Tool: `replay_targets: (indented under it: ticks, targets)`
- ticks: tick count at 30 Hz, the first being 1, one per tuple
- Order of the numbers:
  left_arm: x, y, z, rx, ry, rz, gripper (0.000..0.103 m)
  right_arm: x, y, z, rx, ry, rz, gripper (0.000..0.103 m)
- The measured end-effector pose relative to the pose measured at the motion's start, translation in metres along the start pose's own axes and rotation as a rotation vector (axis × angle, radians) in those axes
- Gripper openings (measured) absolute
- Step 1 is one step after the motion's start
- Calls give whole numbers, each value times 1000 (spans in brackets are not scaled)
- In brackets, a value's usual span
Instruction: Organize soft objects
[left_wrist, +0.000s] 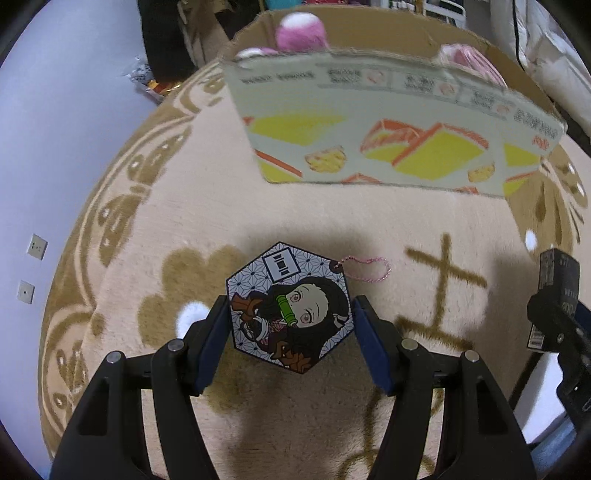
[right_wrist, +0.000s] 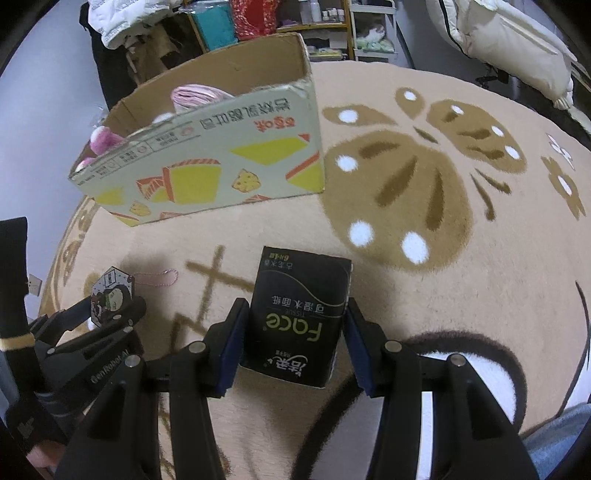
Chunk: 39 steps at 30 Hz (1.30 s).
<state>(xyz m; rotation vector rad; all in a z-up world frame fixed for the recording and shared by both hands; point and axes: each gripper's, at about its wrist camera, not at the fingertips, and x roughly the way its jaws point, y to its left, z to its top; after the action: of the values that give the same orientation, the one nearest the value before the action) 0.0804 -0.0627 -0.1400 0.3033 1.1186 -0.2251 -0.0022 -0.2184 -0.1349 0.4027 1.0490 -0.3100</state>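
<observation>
My left gripper is shut on a hexagonal rubber character keychain with a pink ball chain, held above the beige rug. It also shows in the right wrist view. My right gripper is shut on a black tissue pack marked "Face", held over the rug; the pack shows at the right edge of the left wrist view. Ahead stands an open cardboard box holding pink and white plush toys.
A round beige rug with brown butterfly patterns covers the floor. Shelves and bags stand behind the box. A white padded jacket lies at the far right. A wall with sockets is at the left.
</observation>
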Motion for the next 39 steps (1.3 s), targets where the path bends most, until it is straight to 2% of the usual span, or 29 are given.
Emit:
replay_targets:
  ticks: [3,7,14,21,30,39]
  targets:
    - [-13,5,3,-11,-33,5,64,-6,4,-1,-18,-19,11,54]
    - [-37,13,9,-48,-88,-51,64,-15,10,-1,-47,-45,19,54]
    - [-84,12,23,10,-247,33,65,-47,14,10,-49,-171,59,54]
    - [-129,6,38,42,-373,37,65,-73,19,24,-61,-267,80,54]
    - [-162,12,61,34,-484,40,65,-107,33,61,-98,-373,115,54]
    - [-166,17,96,38,-554,84,63,-129,46,111,-149,-455,121,54]
